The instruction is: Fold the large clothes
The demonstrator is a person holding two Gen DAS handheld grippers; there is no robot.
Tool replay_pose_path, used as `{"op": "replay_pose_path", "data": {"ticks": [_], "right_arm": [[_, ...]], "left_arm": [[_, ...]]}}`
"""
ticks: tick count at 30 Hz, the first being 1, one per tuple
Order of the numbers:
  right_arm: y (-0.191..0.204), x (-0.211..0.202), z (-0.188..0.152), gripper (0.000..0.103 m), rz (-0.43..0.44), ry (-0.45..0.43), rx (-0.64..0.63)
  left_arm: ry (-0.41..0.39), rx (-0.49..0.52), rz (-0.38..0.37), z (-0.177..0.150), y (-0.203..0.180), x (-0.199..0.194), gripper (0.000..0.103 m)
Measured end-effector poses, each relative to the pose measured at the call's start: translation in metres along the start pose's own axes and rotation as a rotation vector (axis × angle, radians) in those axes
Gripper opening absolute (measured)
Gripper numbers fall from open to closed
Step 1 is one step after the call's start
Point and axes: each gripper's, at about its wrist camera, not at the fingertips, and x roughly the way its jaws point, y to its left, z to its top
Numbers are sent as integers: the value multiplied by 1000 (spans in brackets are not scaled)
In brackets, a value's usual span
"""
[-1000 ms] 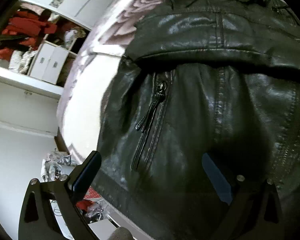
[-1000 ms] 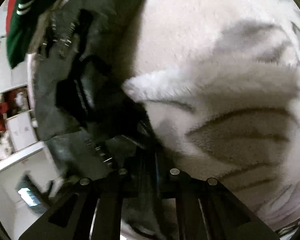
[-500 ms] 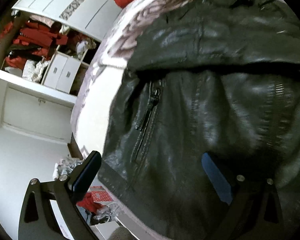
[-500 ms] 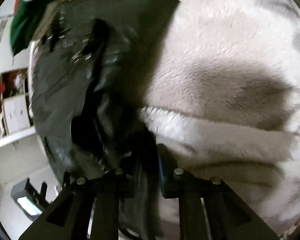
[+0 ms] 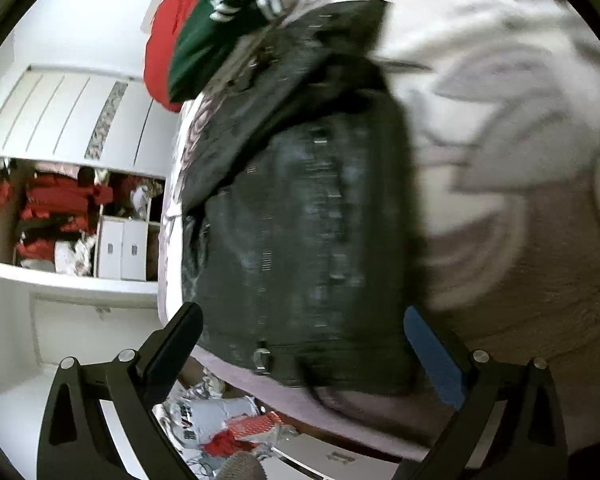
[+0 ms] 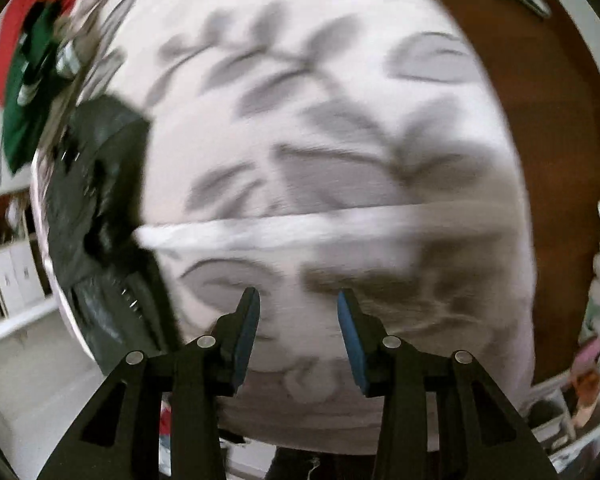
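- The black leather jacket (image 5: 300,220) is spread on the white fleece blanket with grey leaf print (image 6: 320,128), on the bed.
- The left tool (image 5: 304,344) is held wide open, empty, above the jacket's hem.
- The right tool (image 6: 298,320) is parted, empty, with the jacket (image 6: 96,216) to its left.

No legible text, labels or numbers anywhere

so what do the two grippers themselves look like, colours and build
Both look alike. The left gripper and right gripper each have two matte black fingers with triangular cut-outs and round silver bolt heads. The inner pads are blue, plain on the right gripper's fingers; on the left, one pad shows blue and the other looks dark. No cables, markings or sleeves are visible.
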Motion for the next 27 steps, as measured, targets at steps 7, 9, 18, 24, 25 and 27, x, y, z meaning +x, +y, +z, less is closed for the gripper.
{"op": "replay_pose_path", "data": {"ticks": [7,9,18,24,25,27], "right_arm": [[1,-6,10,43,-3,-23,-37],[15,-5,14,44,64,-22,-70],[113,67,54,78,473,112,-190],[162,121,74,82,599,205,-131],[164,123,76,82,594,211,-103],[172,121,73,48,623,207,-61]], "left_arm": [[97,-64,39,7,-8,44,103],[105,-92,78,10,6,52,103],[92,-268,-126,4,74,62,14],[77,-261,-187,6,80,56,12],[75,-256,-195,7,80,55,12],[60,-248,-216,5,88,55,12]]}}
